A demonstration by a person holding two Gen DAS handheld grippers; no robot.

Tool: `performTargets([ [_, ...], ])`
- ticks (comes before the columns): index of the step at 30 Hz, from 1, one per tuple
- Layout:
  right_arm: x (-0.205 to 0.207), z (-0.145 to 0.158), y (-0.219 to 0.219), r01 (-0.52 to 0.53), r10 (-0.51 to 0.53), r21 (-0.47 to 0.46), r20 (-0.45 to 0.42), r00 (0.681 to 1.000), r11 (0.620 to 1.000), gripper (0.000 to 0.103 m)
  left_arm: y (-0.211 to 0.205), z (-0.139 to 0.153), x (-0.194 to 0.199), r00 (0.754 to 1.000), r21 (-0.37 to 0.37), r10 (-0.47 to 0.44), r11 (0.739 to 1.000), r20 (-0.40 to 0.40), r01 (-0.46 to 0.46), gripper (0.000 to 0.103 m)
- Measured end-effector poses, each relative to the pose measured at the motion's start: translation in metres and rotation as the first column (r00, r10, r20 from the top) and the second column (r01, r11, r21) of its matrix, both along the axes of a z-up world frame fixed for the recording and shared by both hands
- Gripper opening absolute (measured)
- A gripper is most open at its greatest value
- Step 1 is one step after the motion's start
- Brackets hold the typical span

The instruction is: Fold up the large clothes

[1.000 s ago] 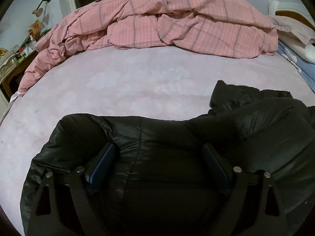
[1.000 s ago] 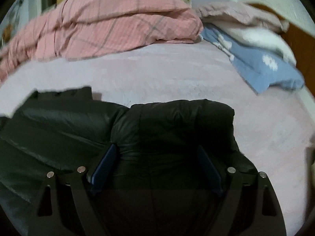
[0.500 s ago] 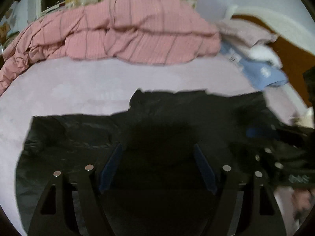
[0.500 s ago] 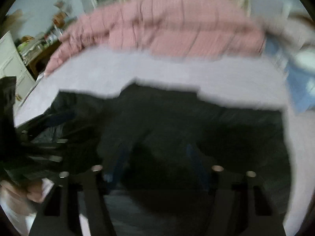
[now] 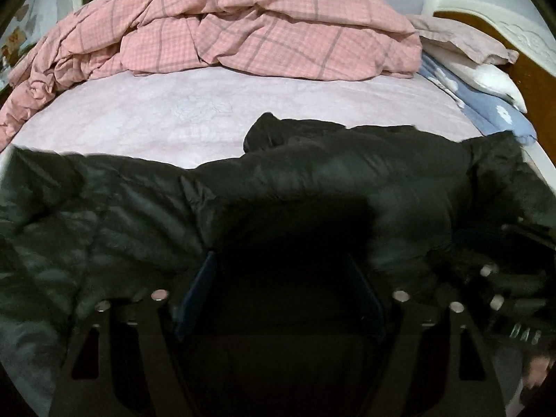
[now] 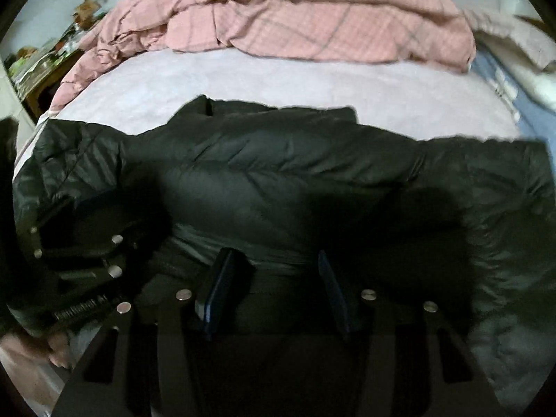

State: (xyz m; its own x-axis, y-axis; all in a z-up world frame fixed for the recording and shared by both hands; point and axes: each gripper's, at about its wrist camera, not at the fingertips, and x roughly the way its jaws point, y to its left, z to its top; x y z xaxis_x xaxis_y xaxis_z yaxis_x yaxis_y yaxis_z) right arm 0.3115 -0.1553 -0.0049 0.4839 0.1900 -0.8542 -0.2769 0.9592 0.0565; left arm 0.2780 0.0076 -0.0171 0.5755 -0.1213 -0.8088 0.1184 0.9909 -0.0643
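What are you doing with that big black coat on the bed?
A person is folding a puffy black jacket spread across the bed, holding a two-finger gripper in each hand. The left gripper and the right gripper sit side by side at the jacket's near edge, both with jaws closing and jacket fabric between them. It is too dark to tell whether the pads already pinch it. A pink checked quilt and pillows are heaped at the far side.
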Motion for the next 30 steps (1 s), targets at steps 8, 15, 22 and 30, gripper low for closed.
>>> performTargets([
  [8,-0.106,0.061,-0.049,-0.060,0.048,0.092,0.127,0.991,0.994,0.047,0.039,0.064,-0.096,0.986,-0.012,-0.069,0.997,0.152,0.072,0.065],
  [15,-0.110,0.013,-0.032,-0.100,0.094,0.101,0.067,0.993,0.990,0.015,0.013,0.023,-0.088,0.999,0.032,-0.046,0.998,0.024,0.046,0.065],
  [22,-0.108,0.001,-0.068,0.008,-0.006,0.263,-0.011,1.000,0.965,0.004,0.009,0.028,-0.092,0.999,0.022,-0.033,0.999,0.015,0.032,0.053],
  [30,-0.176,0.042,-0.130,0.239,-0.287,0.264,0.164,0.944,0.934,0.012,-0.016,0.072,-0.102,0.982,-0.079,-0.093,0.991,0.165,0.107,0.052],
])
